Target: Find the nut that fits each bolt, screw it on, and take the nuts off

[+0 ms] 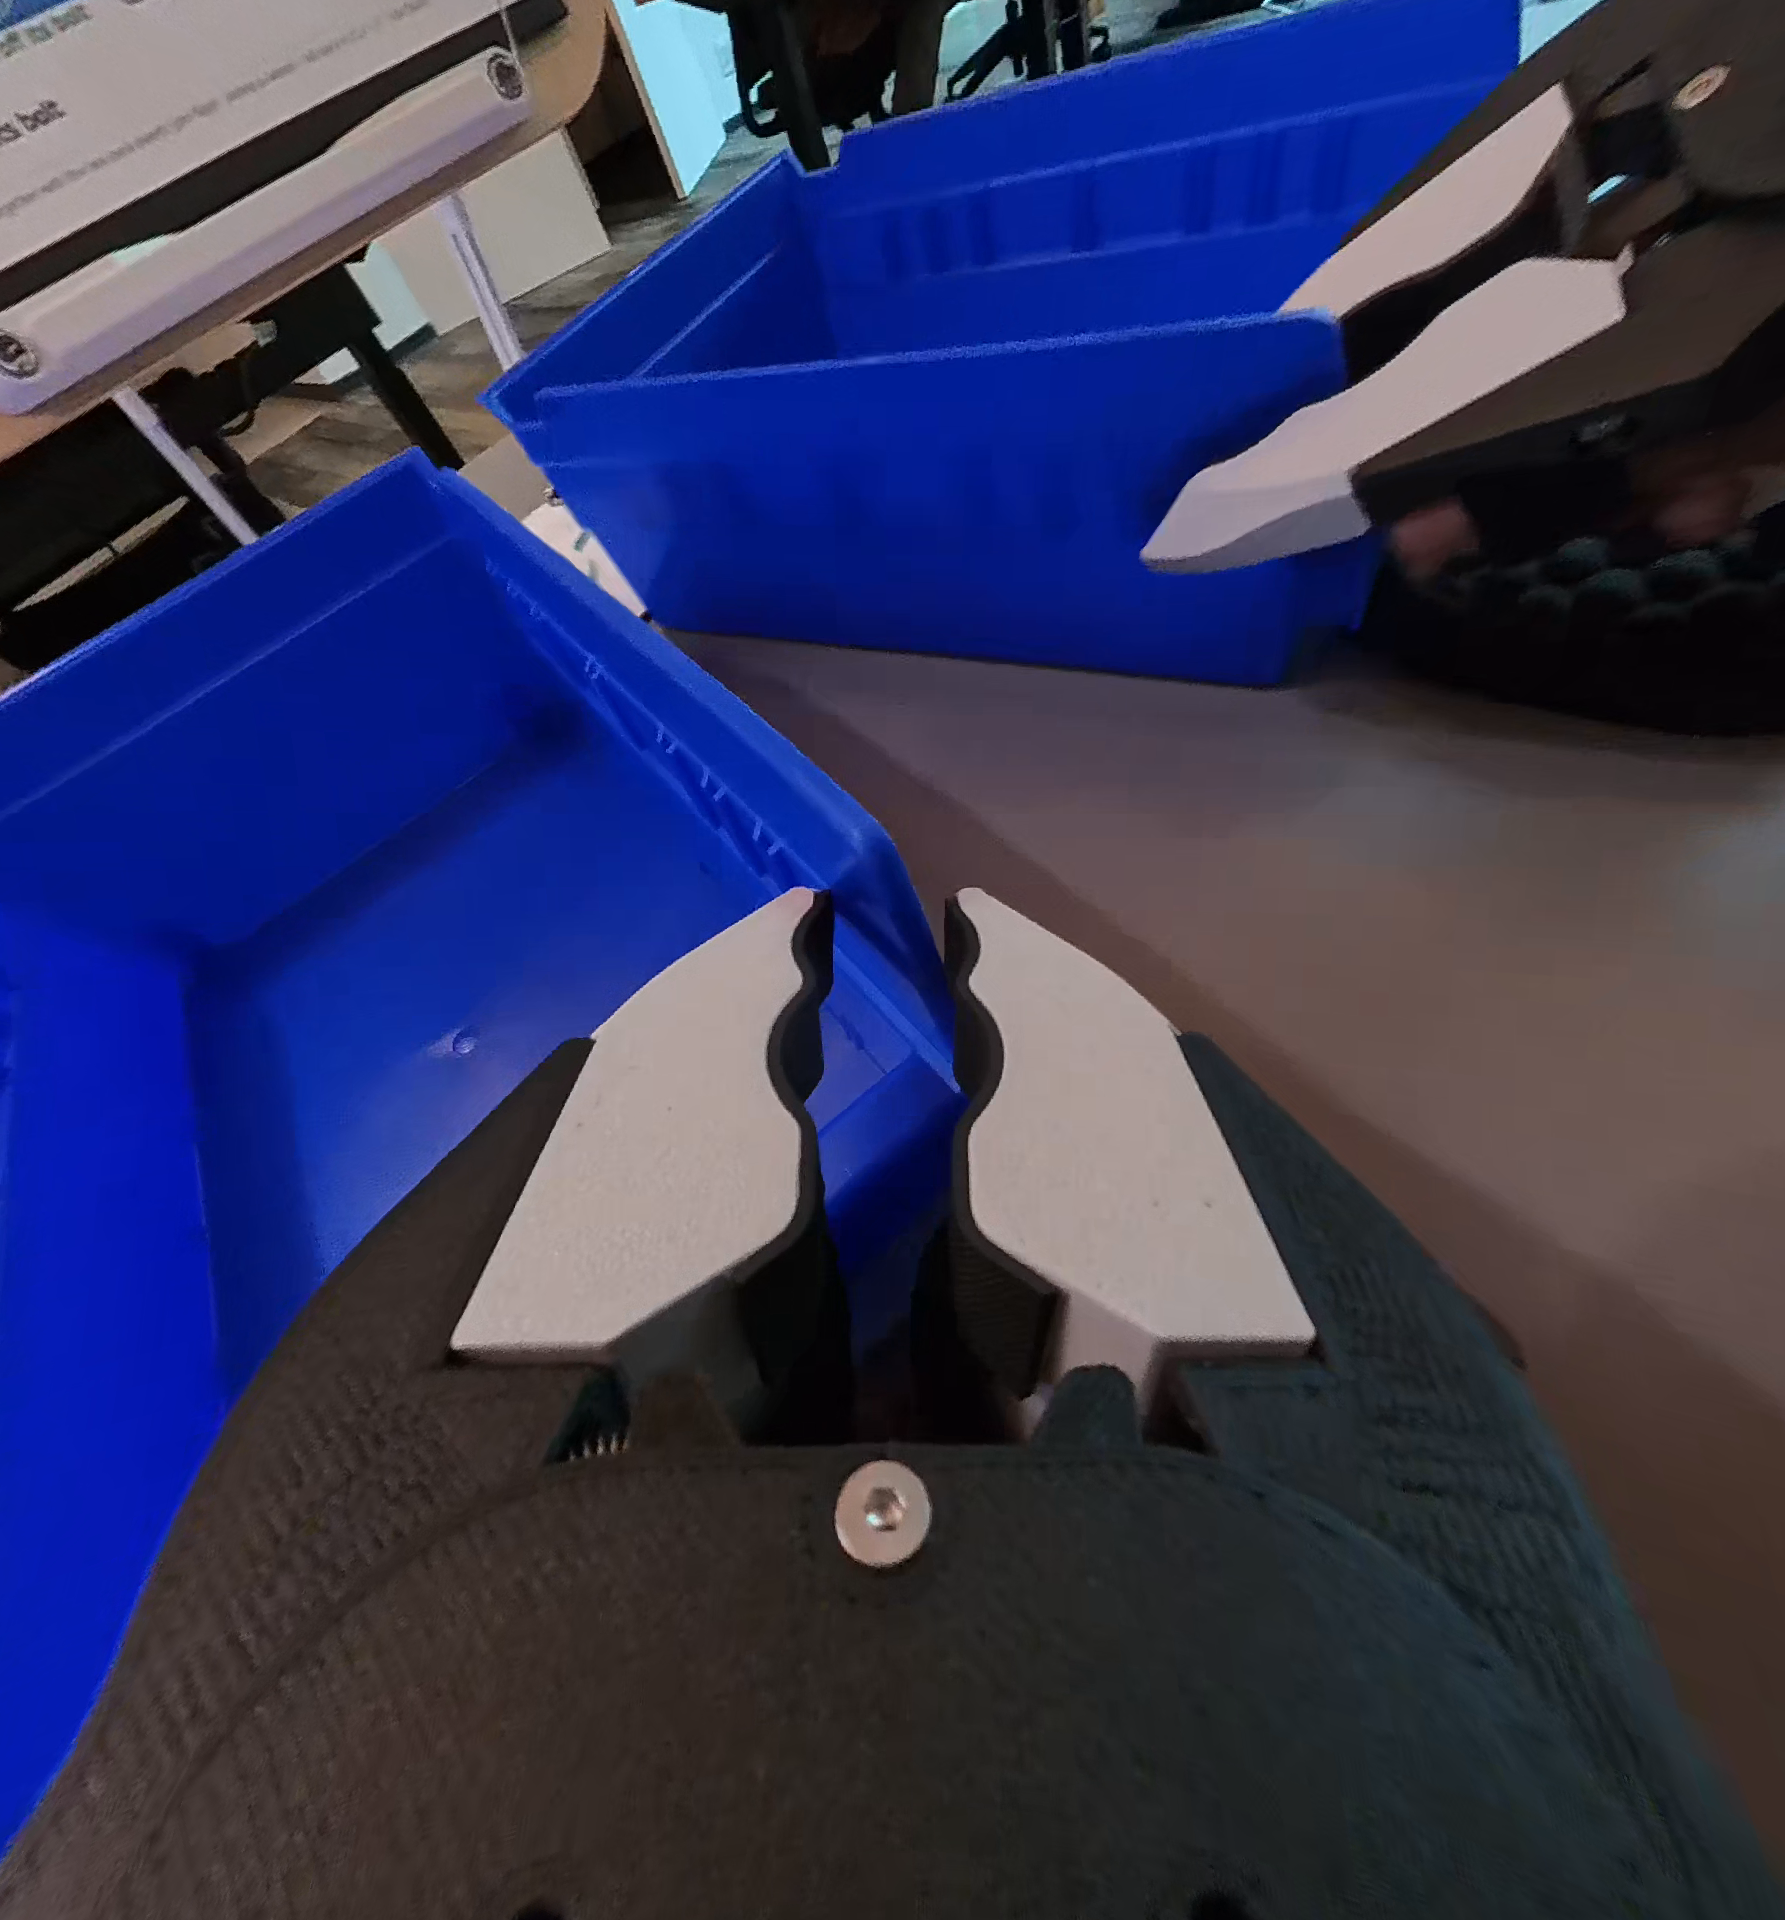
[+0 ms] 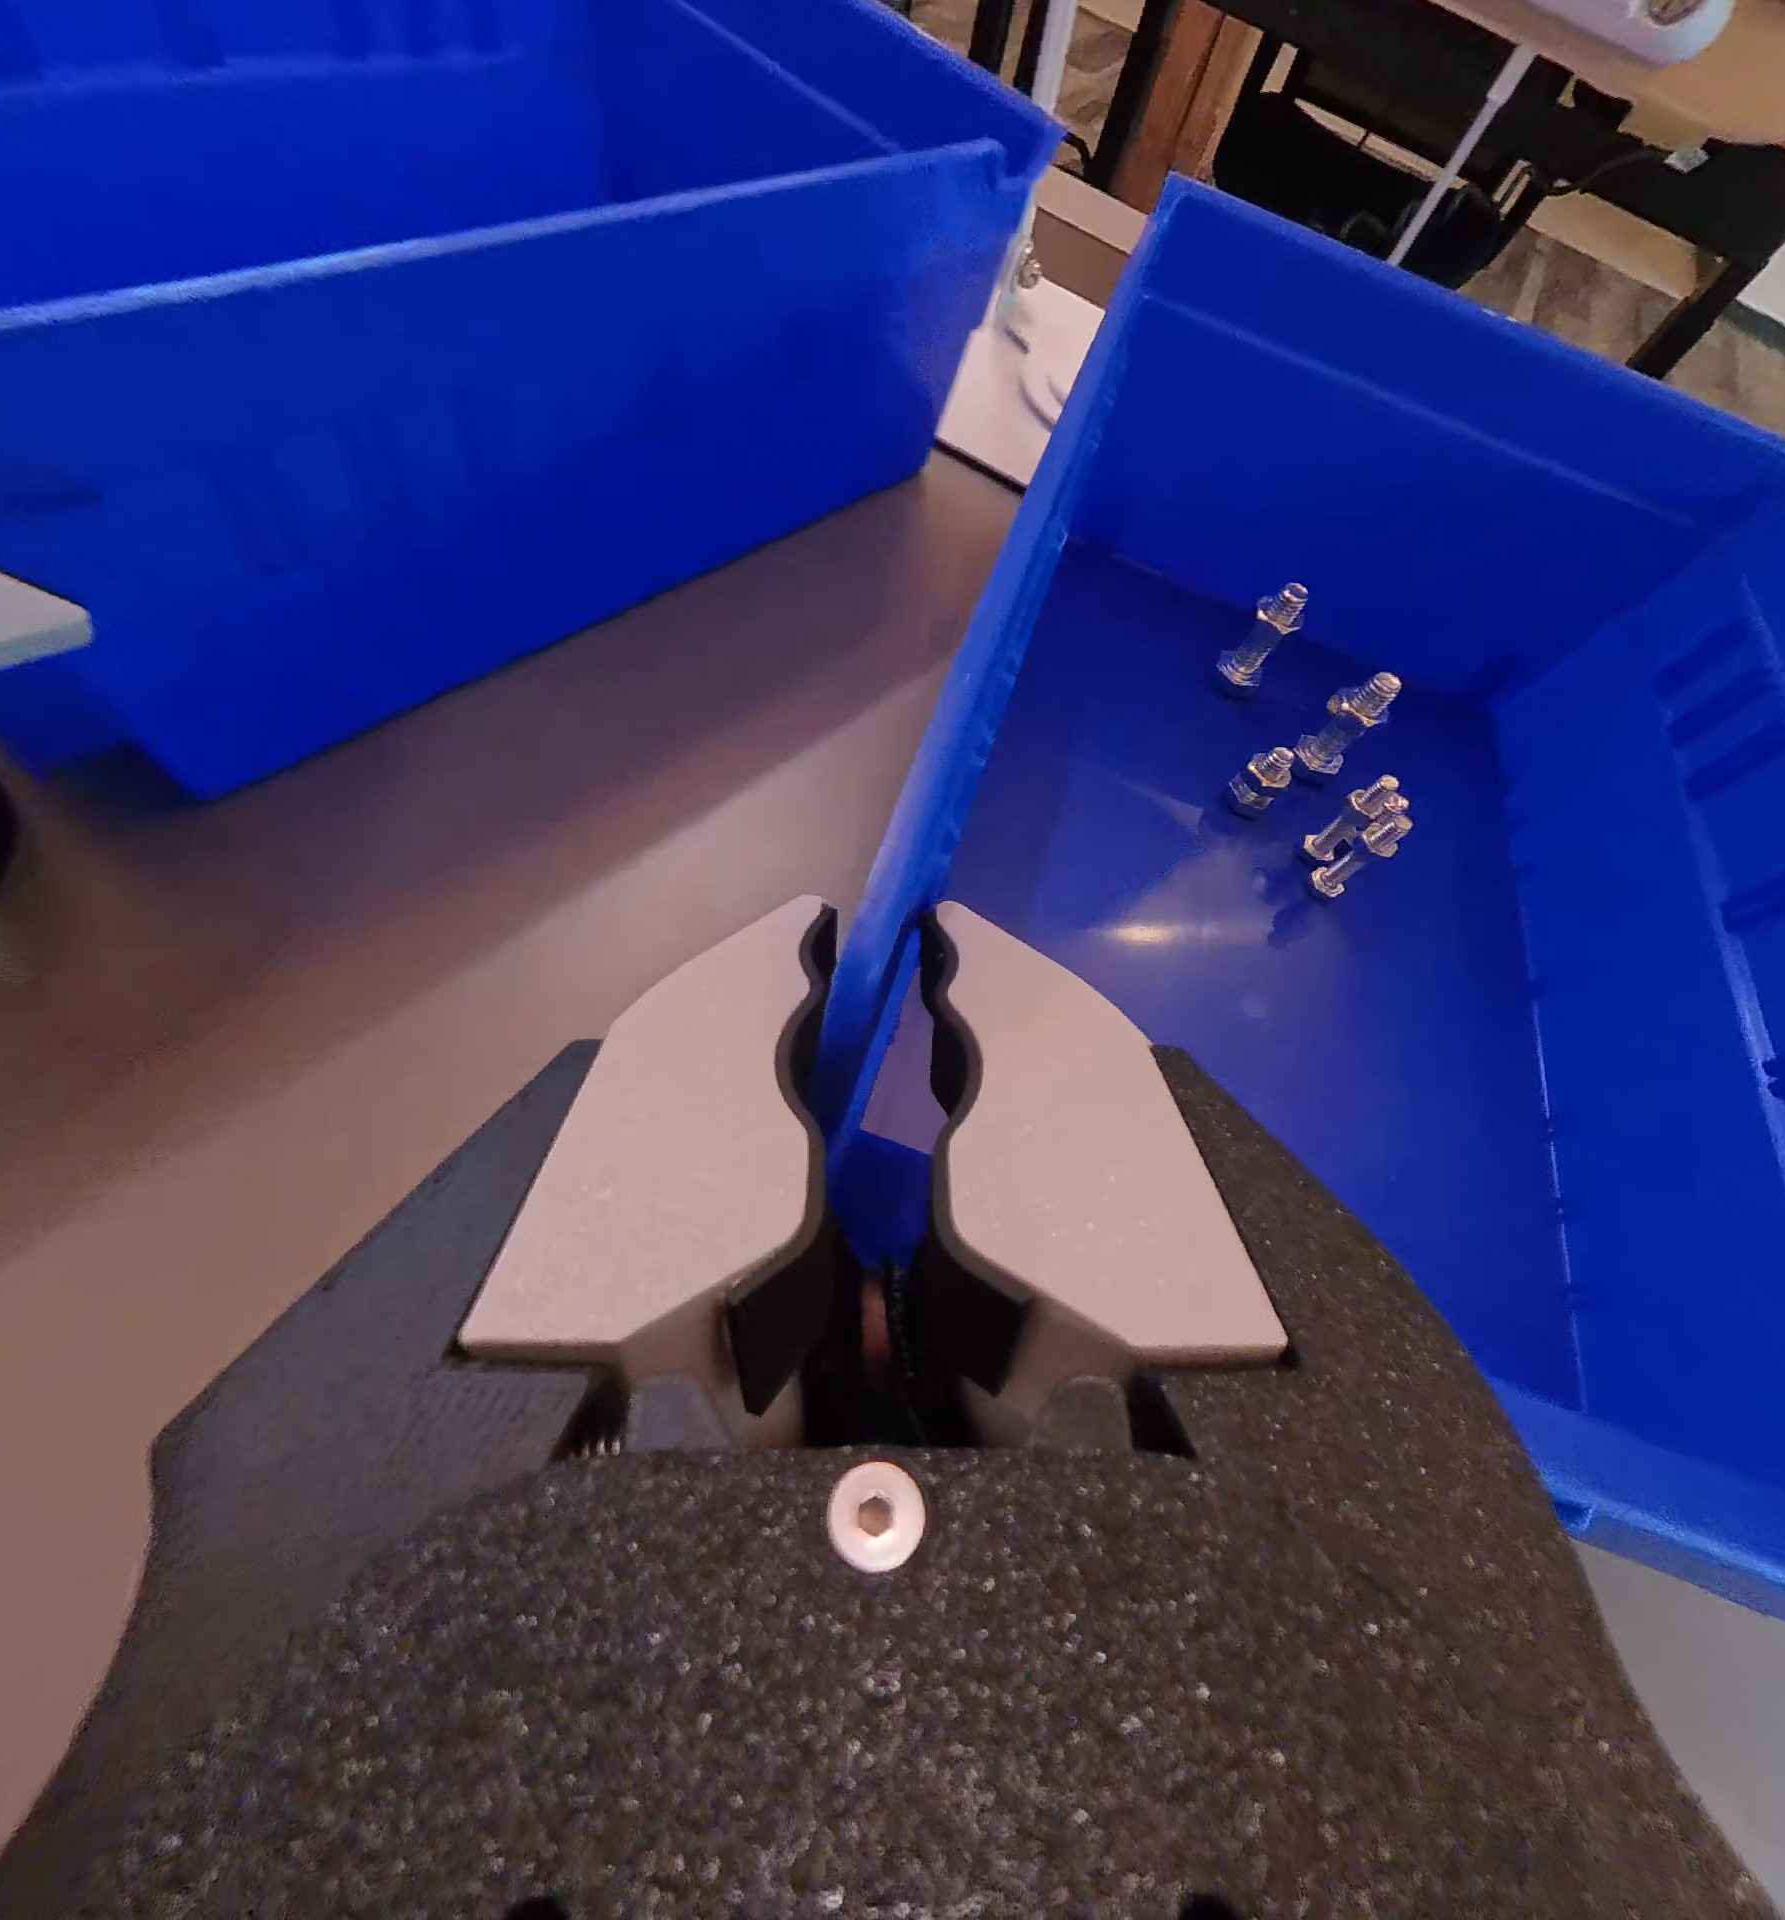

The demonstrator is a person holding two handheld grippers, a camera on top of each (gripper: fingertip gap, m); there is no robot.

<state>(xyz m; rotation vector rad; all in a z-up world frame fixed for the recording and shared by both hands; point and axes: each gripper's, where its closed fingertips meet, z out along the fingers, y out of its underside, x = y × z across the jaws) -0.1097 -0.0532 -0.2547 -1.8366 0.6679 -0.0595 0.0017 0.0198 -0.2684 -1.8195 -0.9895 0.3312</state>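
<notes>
In your left wrist view, your left gripper (image 1: 886,914) straddles the side wall of a small blue plastic bin (image 1: 368,831), jaws close to the rim; whether they pinch it I cannot tell. What shows of its floor is bare. A long divided blue plastic bin (image 1: 929,488) sits behind.

In your right wrist view, your right gripper (image 2: 875,925) is clamped on the wall of another small blue bin (image 2: 1231,436), where five clear plastic bolts with nuts threaded on (image 2: 1324,748) cluster on the floor.

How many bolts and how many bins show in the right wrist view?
Bolts: 5
Bins: 2
Total: 7
</notes>
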